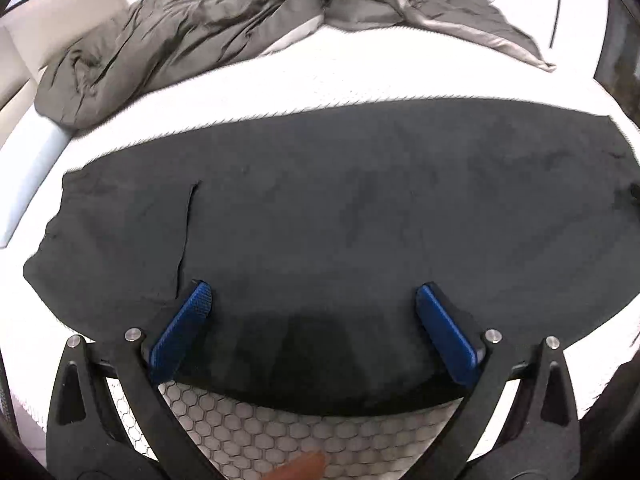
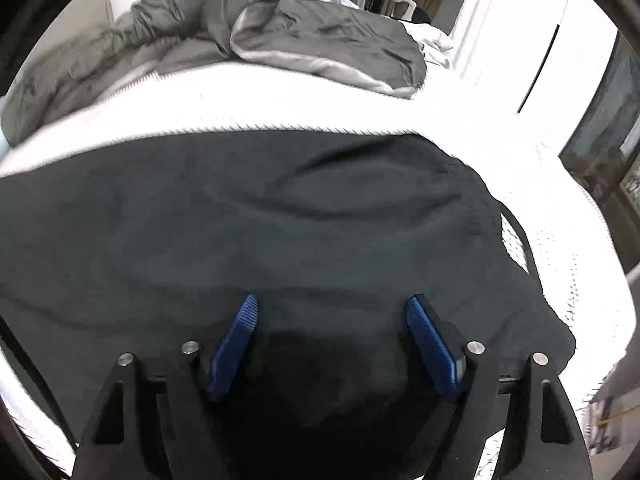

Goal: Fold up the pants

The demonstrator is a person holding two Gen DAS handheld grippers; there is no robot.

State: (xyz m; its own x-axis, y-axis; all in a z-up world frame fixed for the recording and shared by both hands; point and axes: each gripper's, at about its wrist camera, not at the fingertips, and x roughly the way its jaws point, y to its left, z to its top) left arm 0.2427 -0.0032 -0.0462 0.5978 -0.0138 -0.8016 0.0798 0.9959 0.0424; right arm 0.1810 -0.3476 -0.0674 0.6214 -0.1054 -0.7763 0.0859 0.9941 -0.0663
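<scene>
1. Left wrist view: blue pads of the left gripper (image 1: 314,294) stand wide apart over the near edge of the pants (image 1: 340,208), with nothing pinched between them. Those pants lie spread flat across the white mattress (image 1: 280,76), a pocket slit near their left end; a grey duvet (image 1: 180,28) is bunched well beyond them.
2. Right wrist view: the right gripper (image 2: 332,308) hangs with jaws wide and empty above the pants' (image 2: 260,208) right end, which shows soft ripples and a rounded edge.
3. Judgement: one fold seems laid down, both grips let go. Next, each gripper should pinch an end or edge for another fold.
</scene>
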